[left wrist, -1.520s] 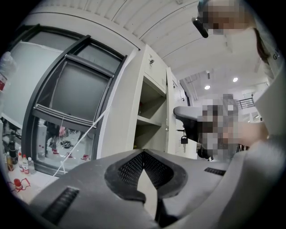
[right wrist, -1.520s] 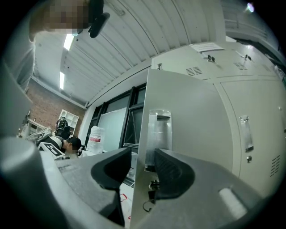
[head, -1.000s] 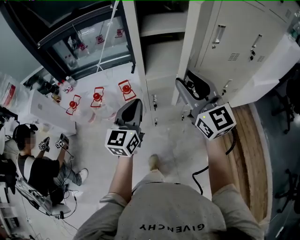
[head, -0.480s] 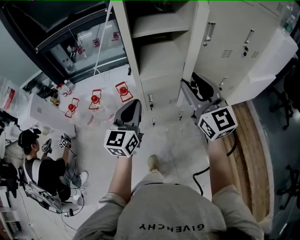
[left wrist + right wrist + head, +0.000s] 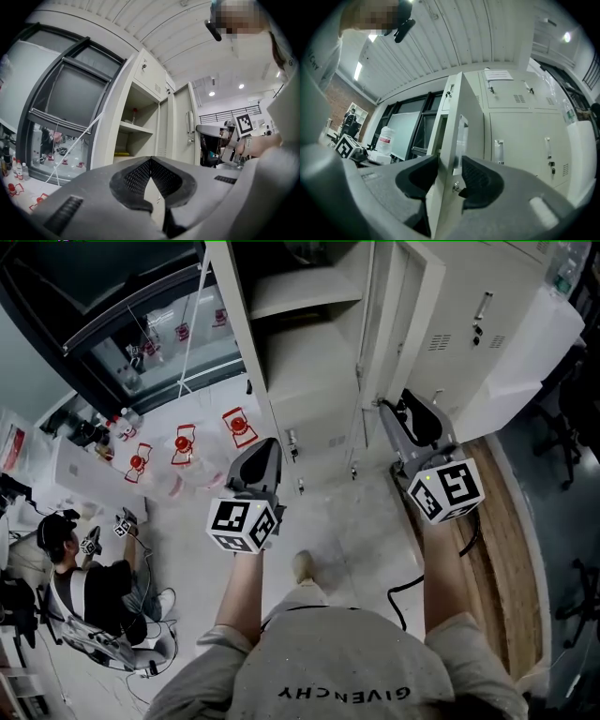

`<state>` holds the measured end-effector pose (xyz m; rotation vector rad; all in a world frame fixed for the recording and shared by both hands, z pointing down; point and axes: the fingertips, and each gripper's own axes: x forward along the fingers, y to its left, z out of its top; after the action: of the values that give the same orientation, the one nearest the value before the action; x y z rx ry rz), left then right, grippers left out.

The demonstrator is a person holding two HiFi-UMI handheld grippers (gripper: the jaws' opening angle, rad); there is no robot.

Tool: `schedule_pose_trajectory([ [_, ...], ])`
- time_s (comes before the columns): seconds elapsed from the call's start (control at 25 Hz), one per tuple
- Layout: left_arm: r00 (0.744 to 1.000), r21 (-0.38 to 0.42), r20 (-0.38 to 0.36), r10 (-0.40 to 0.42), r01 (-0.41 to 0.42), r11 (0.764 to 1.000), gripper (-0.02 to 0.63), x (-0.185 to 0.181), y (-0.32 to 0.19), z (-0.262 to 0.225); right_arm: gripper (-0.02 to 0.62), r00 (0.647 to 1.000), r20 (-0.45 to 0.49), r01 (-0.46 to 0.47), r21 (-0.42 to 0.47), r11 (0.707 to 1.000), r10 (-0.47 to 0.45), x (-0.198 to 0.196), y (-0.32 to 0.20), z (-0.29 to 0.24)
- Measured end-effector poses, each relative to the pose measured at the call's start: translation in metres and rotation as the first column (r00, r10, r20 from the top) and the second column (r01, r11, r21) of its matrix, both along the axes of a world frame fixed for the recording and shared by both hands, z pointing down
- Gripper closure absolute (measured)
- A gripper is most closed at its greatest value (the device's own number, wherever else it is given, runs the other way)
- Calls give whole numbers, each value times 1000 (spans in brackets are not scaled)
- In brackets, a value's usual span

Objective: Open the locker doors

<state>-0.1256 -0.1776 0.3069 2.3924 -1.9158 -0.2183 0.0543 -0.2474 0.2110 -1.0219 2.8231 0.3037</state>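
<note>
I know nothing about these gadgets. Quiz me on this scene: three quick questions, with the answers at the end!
1. True or false: the left gripper has its jaws wide apart.
2. What sits between the jaws of the right gripper? A) a cup B) the edge of the door C) nothing
3. Fill in: the locker with the shelf stands ____ (open/shut).

Key: 1 false, they are together and empty. 2 B. 3 open.
</note>
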Motion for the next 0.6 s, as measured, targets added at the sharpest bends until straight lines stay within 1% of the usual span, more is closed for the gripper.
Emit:
schedule_pose_trajectory([
  [0.16,1000,-1,3,11,-11,1000,607,5,1,0,440,998,4,-56,-7,998,56,23,-6,2],
  [0.24,1000,-1,3,13,-13,1000,607,6,2,1,468,995,-5,-97,-2,995,97,34,-12,3],
  [0.28,1000,-2,2,11,-11,1000,607,5,2,1,470,994,-3,-111,-3,994,111,39,-15,4],
  [0.6,1000,-4,-2,-13,13,1000,607,-9,9,3,490,980,17,-199,-14,980,199,70,-30,5],
])
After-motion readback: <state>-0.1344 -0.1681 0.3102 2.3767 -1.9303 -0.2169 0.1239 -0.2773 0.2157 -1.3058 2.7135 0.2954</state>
